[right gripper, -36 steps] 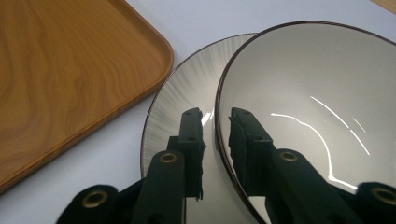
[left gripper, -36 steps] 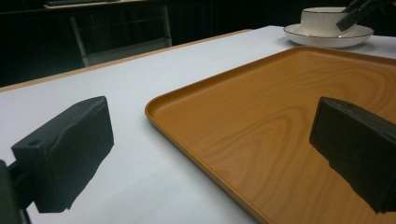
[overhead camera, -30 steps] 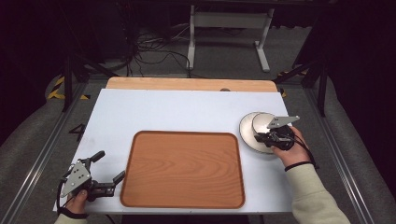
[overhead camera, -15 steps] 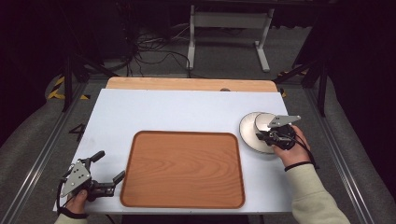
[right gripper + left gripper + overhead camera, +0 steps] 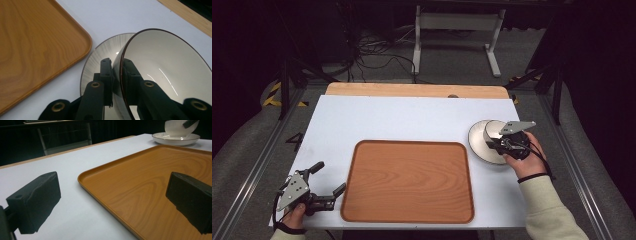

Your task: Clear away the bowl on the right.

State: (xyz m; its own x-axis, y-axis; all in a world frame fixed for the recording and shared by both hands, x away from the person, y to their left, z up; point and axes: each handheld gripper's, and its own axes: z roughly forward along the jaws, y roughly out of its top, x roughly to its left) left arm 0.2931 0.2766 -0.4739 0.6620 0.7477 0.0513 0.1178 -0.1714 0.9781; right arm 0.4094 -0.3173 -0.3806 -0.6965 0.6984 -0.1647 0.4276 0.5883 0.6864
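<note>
A white desk [image 5: 412, 120] carries a wooden tray [image 5: 408, 181] near its front edge, and a plate [image 5: 477, 142] lies just beside the tray's right side. The right gripper [image 5: 504, 142], held in the person's right hand [image 5: 524, 152], has its fingers [image 5: 106, 72] clamped on the rim of a bowl [image 5: 170, 65], one finger outside the wall and the other inside. The bowl is tilted above the plate; whether it touches the plate cannot be told. In the left gripper view the bowl [image 5: 176, 127] and plate [image 5: 175, 138] sit beyond the tray's far corner [image 5: 150, 182]. The left gripper [image 5: 328, 179] rests at the desk's front left corner, just beside the tray, held in the left hand [image 5: 294, 215]. Its fingers [image 5: 37, 202] stand wide apart with nothing between them, one over the desk and the other over the tray's edge.
</note>
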